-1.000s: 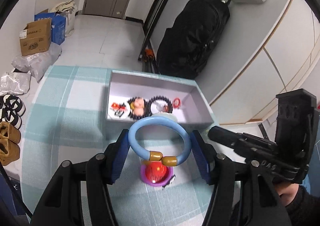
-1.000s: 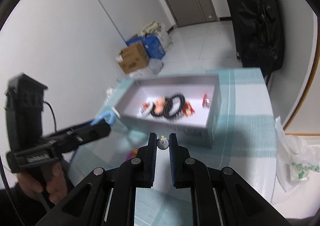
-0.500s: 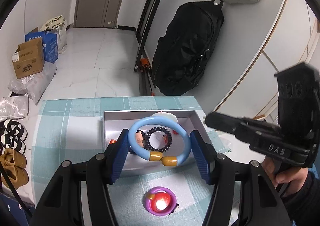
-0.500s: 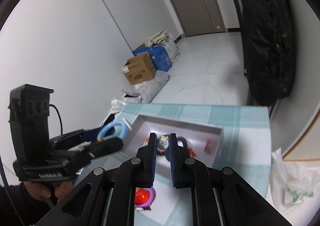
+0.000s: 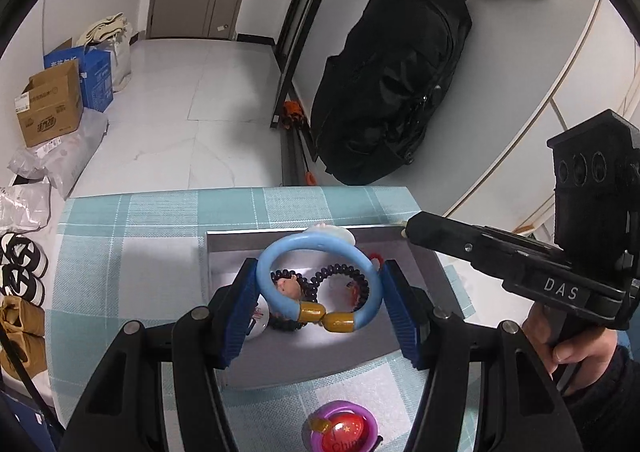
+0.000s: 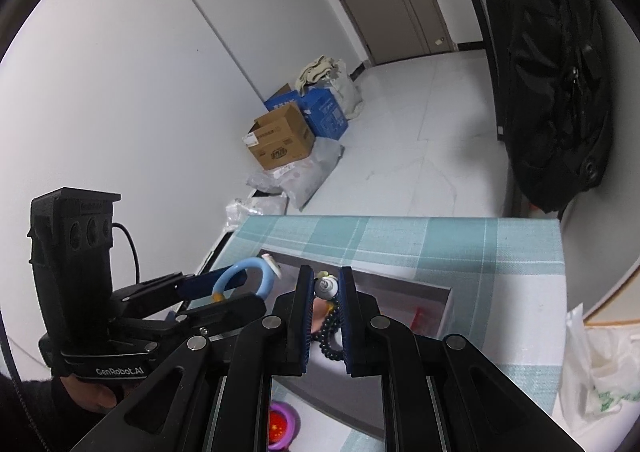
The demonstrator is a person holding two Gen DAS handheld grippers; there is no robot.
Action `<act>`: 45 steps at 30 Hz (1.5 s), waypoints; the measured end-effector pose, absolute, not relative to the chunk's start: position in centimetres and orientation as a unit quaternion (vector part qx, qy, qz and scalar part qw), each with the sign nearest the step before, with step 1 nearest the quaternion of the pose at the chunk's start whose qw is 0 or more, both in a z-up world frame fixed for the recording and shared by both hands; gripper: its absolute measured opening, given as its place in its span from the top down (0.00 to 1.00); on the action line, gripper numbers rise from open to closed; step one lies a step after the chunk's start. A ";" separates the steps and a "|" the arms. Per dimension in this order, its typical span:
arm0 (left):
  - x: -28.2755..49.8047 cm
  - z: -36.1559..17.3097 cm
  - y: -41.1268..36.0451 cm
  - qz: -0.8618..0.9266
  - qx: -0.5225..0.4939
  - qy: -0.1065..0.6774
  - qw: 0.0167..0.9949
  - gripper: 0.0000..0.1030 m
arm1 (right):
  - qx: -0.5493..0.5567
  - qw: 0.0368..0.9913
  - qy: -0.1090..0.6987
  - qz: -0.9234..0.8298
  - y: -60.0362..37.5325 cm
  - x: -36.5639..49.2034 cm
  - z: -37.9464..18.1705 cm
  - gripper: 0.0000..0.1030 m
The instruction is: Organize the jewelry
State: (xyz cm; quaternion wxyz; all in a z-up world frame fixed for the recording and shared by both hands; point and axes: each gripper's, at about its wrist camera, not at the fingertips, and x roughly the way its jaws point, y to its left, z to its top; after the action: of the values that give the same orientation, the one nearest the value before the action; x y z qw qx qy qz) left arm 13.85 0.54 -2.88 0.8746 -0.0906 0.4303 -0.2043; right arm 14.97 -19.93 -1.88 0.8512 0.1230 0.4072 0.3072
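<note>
My left gripper (image 5: 319, 276) is shut on a light blue bangle (image 5: 266, 290) with two gold beads, and holds it above the open grey box (image 5: 280, 237). In the box lie black bead bracelets (image 5: 340, 272), a small figure charm (image 5: 288, 286) and a red piece (image 5: 374, 254). Between the pads of my right gripper (image 6: 326, 285), which is shut, sits a small silver-white trinket (image 6: 325, 286), also over the box (image 6: 444, 304). The right gripper's tip (image 5: 407, 230) hangs at the box's far right corner. A purple ring with a red ball (image 5: 344, 428) rests on the checked cloth in front of the box.
The table's far edge (image 5: 240, 190) lies just beyond the box. On the floor behind it are a black backpack (image 5: 388, 92), cardboard boxes (image 5: 52, 108) and shoes (image 5: 20, 272). A white plastic bag (image 6: 600, 372) lies at the table's right side.
Both grippers have moved forward, from in front of the box to above its inside. The purple ring has slipped to the bottom of both views. Neither grip has changed.
</note>
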 end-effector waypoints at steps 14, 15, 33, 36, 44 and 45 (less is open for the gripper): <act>15.5 -4.4 1.4 -0.219 -0.138 0.468 0.845 0.44 | 0.141 0.838 0.437 0.297 -19.8 16.3 -3.9 0.69; 15.4 -4.2 1.5 -0.220 -0.139 0.465 0.846 0.36 | 0.148 0.836 0.437 0.298 -20.0 16.4 -4.0 0.60; 10.4 -2.2 1.0 -0.167 -0.079 0.435 0.881 0.33 | 0.155 0.859 0.396 0.286 -21.9 12.7 -1.8 0.27; 9.5 -1.4 0.9 -0.166 -0.073 0.417 0.891 0.33 | 0.149 0.863 0.388 0.288 -21.9 11.8 -1.3 0.22; 7.4 -1.9 0.7 -0.128 -0.059 0.418 0.898 0.33 | 0.141 0.871 0.380 0.277 -21.7 9.2 -0.8 0.17; 7.1 -2.0 0.8 -0.128 -0.062 0.421 0.896 0.33 | 0.140 0.872 0.380 0.275 -21.8 8.8 -0.9 0.16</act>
State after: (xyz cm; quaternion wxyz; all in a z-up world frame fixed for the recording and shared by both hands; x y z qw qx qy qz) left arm 7.08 0.77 -2.04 0.8958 -0.0619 0.4211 -0.1280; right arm 8.81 -21.77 -0.88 0.8721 0.1397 0.3798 0.2751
